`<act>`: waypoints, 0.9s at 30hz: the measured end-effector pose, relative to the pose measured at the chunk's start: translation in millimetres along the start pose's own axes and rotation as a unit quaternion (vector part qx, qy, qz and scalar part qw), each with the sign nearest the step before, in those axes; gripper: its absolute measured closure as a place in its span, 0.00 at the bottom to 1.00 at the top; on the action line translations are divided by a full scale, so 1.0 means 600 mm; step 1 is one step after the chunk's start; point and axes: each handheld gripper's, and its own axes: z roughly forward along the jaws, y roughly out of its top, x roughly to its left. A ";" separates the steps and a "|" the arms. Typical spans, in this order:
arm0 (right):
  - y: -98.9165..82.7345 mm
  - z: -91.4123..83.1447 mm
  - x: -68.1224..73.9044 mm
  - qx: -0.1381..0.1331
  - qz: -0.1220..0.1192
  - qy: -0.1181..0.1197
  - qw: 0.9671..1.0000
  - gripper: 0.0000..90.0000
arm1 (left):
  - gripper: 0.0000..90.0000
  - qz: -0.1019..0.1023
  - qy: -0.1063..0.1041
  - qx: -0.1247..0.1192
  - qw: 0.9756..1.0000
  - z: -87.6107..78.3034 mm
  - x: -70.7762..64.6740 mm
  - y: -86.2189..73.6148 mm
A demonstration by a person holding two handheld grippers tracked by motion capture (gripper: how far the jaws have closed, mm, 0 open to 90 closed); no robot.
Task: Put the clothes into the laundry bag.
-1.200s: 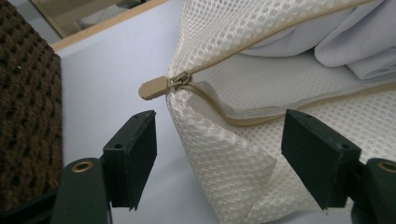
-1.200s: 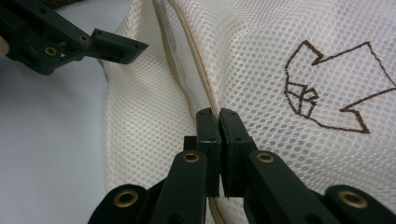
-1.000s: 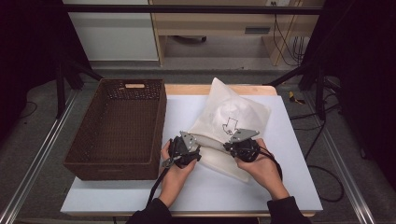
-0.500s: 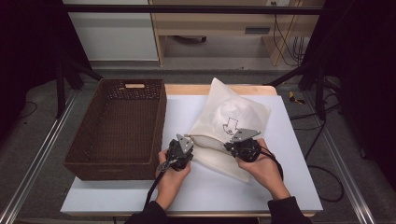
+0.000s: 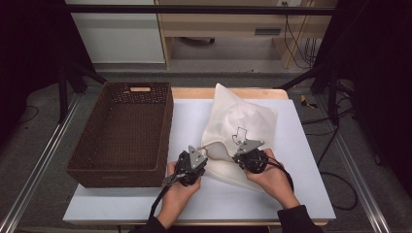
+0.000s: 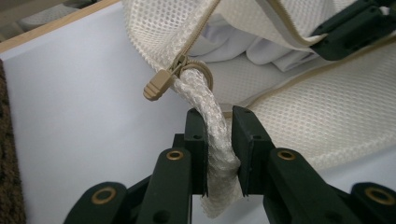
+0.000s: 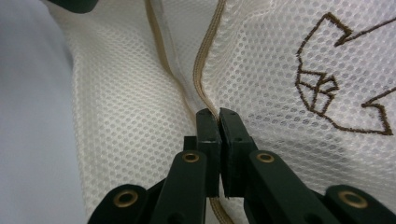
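On the white surface, at the brown wicker basket's three o'clock, the left hand-held gripper, just closed on the white mesh laundry bag's woven cord pull, should draw steadily while the right hand-held gripper pinches the zipper seam taut.

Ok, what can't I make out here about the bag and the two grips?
- Bag contents: left gripper view, white folds inside the opening, mesh hides the rest.
- Cord lower end: left gripper covers it.
- Seam below the right gripper: jaws hide it.
- Basket near inside wall: high view, rim blocks it.
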 end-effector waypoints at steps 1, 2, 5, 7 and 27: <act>-0.001 0.001 0.000 -0.003 0.000 0.000 1.000 0.98 | 0.85 -0.001 -0.005 0.000 1.000 -0.002 -0.002 -0.001; -0.001 0.001 0.000 -0.003 0.001 0.000 1.000 0.98 | 0.86 0.000 -0.009 0.002 1.000 -0.004 -0.005 -0.002; -0.001 0.001 0.001 -0.001 0.000 -0.001 1.000 0.98 | 0.86 0.005 -0.016 0.004 1.000 -0.009 -0.011 -0.006; -0.002 0.000 0.001 0.000 -0.003 -0.001 1.000 0.98 | 0.86 0.005 -0.023 0.005 1.000 -0.012 -0.013 -0.008; -0.019 -0.016 0.036 0.007 -0.028 0.003 1.000 0.98 | 0.86 0.027 -0.069 0.016 0.997 -0.058 -0.055 -0.037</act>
